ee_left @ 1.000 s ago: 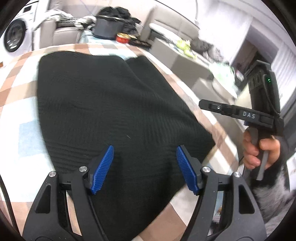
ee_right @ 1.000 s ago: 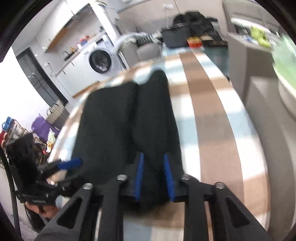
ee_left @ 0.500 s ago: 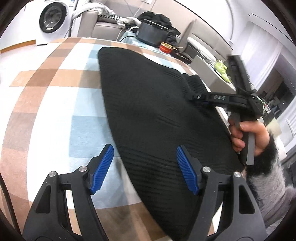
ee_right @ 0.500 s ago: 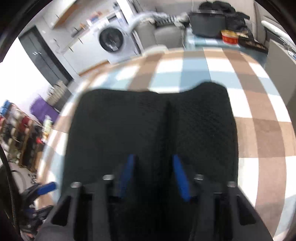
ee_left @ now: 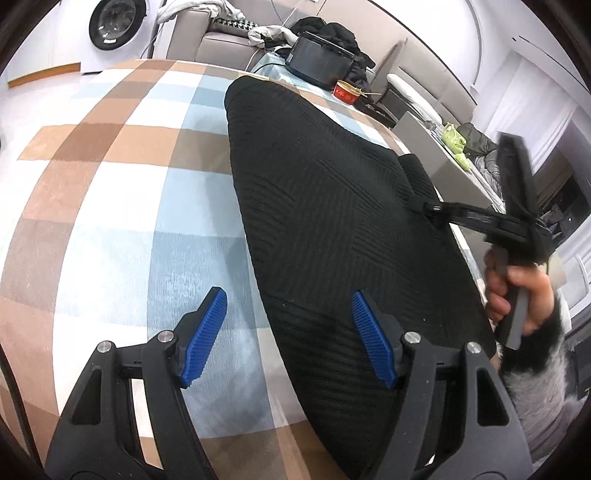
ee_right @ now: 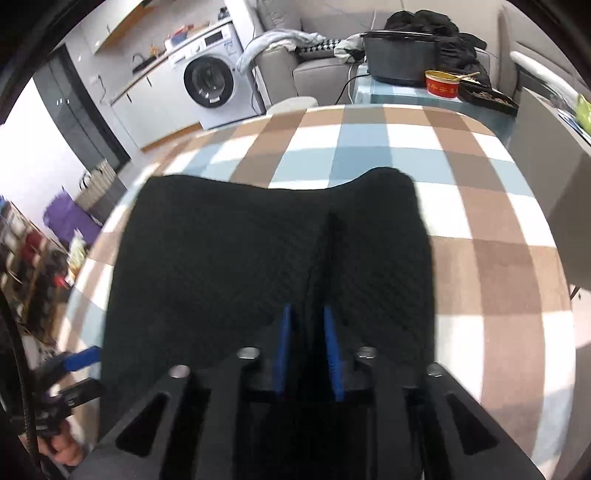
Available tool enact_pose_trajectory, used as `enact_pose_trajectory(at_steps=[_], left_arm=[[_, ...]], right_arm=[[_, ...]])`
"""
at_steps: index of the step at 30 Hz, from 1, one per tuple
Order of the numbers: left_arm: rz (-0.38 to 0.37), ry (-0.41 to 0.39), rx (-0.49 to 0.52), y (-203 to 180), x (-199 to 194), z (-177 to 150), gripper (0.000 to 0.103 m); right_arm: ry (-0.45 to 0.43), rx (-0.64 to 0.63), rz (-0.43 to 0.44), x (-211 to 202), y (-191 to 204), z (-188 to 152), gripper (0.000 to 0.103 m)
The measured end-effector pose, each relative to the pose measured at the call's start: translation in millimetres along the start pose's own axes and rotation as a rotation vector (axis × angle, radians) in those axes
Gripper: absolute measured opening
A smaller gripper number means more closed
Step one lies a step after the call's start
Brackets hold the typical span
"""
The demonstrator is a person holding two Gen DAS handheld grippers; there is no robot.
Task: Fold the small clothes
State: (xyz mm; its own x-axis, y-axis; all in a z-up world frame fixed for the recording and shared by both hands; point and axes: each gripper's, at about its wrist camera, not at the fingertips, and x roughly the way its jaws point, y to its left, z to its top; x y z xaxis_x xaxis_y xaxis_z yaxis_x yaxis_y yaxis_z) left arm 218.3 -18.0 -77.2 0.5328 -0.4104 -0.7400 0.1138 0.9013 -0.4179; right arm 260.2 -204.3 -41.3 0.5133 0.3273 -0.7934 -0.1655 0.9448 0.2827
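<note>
A black knitted garment (ee_left: 325,206) lies spread on a checked tablecloth (ee_left: 122,192). My left gripper (ee_left: 288,336) is open and empty, low over the garment's near left edge, one blue pad over cloth and one over the garment. In the right wrist view the garment (ee_right: 221,251) has a raised fold down its middle. My right gripper (ee_right: 308,343) is shut on that fold at the near edge. The right gripper also shows in the left wrist view (ee_left: 436,208), at the garment's right side.
A black pot (ee_right: 399,59), a red tin (ee_right: 441,83) and a dark tray (ee_right: 487,98) stand beyond the table's far end. A washing machine (ee_right: 210,85) and a sofa with clothes (ee_left: 236,29) stand behind. A grey cabinet (ee_left: 450,166) flanks the table's right side.
My left gripper has swung left, from over the garment to its left edge. My right gripper opened slightly half a second ago and has closed again on the fold, further in over the garment.
</note>
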Motion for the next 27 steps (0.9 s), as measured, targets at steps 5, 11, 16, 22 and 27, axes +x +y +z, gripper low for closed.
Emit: enact_pose_trajectory(at_steps=[5, 11, 16, 22, 27], left_arm=[[-0.023, 0.014, -0.016, -8, 9, 2, 0.068], [-0.040, 0.021, 0.009, -24, 21, 6, 0.066], [-0.015, 0.014, 0.030, -30, 23, 4, 0.063], [-0.003, 0.021, 0.026, -28, 22, 4, 0.063], [0.020, 0.003, 0.039, -31, 3, -2, 0.063]], right_arm=[[-0.065, 0.055, -0.020, -50, -27, -31, 0.054], [-0.089, 0.110, 0.032, -85, -33, -79, 0.053], [-0.060, 0.064, 0.189, -97, -6, -102, 0.053], [0.003, 0.019, 0.147, -75, 8, -114, 0.018], [-0.052, -0.006, 0.215, -92, 8, -107, 0.005]])
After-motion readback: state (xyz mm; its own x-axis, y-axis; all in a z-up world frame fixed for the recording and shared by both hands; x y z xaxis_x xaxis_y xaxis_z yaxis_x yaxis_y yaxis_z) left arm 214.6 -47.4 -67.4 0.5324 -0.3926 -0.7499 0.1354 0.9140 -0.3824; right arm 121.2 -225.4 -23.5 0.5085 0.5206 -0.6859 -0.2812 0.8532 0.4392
